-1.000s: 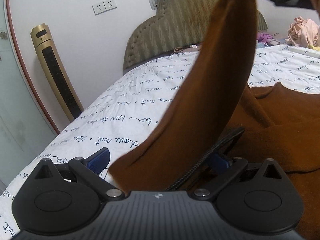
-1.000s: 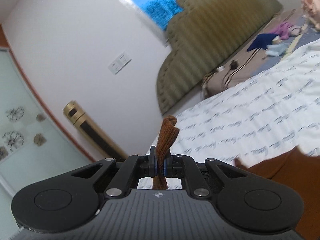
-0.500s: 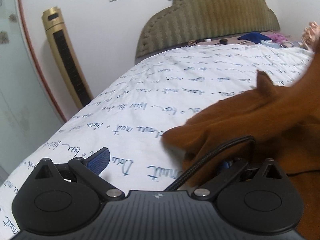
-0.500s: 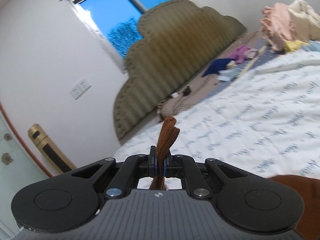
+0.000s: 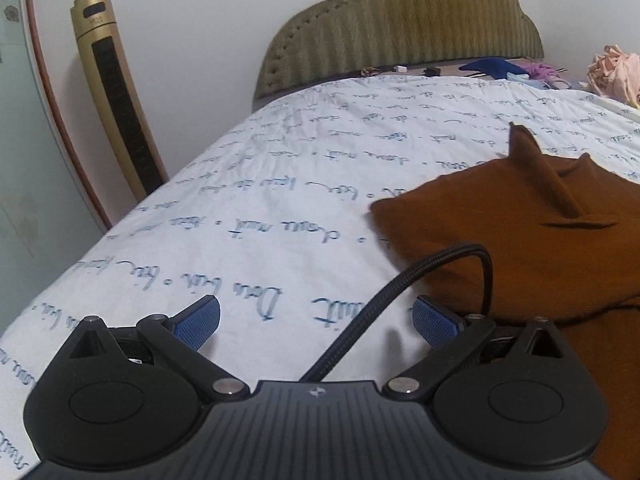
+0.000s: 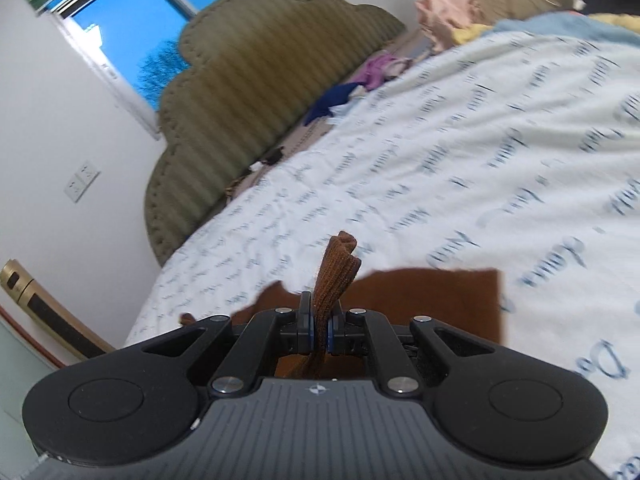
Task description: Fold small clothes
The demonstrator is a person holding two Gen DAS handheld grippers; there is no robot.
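A brown knit garment [image 5: 520,240] lies on the white bedsheet with blue script [image 5: 280,200], at the right of the left wrist view. A folded part lies over its body and a narrow strip sticks up. My left gripper [image 5: 316,322] is open and empty, low over the sheet just left of the garment. A black cable [image 5: 400,284] arcs in front of it. My right gripper [image 6: 319,330] is shut on a ribbed brown edge of the garment [image 6: 336,272]. The rest of the garment [image 6: 432,300] lies flat on the sheet beneath it.
An olive padded headboard [image 5: 400,28] stands at the bed's far end. Loose clothes lie there: blue and purple pieces [image 5: 504,68] and a pink pile [image 5: 616,72]. A gold tower fan [image 5: 116,92] stands by the wall at left. A window [image 6: 132,40] is above the headboard.
The brown sleeve that hung high from my right gripper has come down to the right and now lies folded over the garment. My right gripper has lowered towards the bed. My left gripper stays open.
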